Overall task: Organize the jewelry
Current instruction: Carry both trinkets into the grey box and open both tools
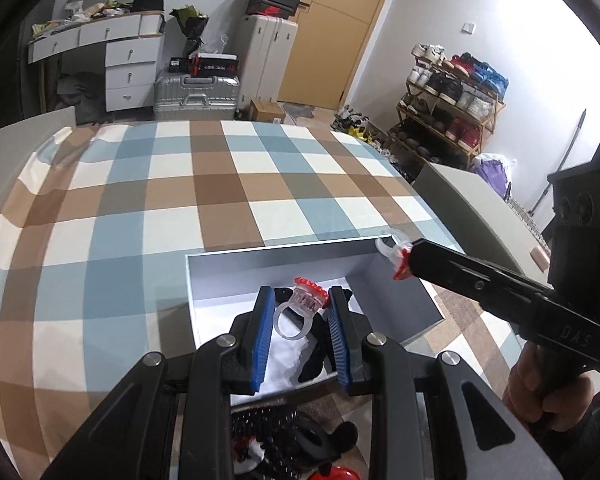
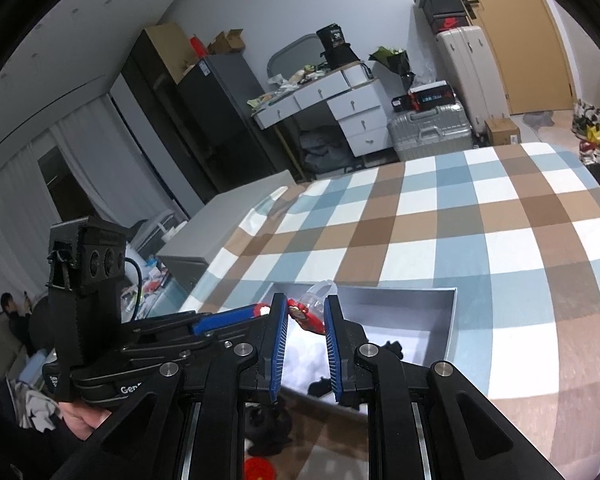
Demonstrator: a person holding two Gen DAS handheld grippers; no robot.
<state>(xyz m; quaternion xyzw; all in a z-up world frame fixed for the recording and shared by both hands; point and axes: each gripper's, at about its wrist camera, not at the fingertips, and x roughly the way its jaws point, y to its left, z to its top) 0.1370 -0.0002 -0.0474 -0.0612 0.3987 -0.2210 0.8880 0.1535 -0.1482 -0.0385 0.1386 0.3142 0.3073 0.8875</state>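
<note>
Left gripper (image 1: 300, 300) pinches a clear plastic ring w/ red top (image 1: 302, 300) over an open grey box (image 1: 268, 266) on a checked bedspread (image 1: 180, 200); right gripper (image 1: 405, 261) (entering from the right) clamps a second clear ring (image 1: 392, 246) at the box's far corner

A checked bed (image 1: 180, 184) (blue, brown, white squares) carries an open grey box (image 1: 268, 260).
</note>
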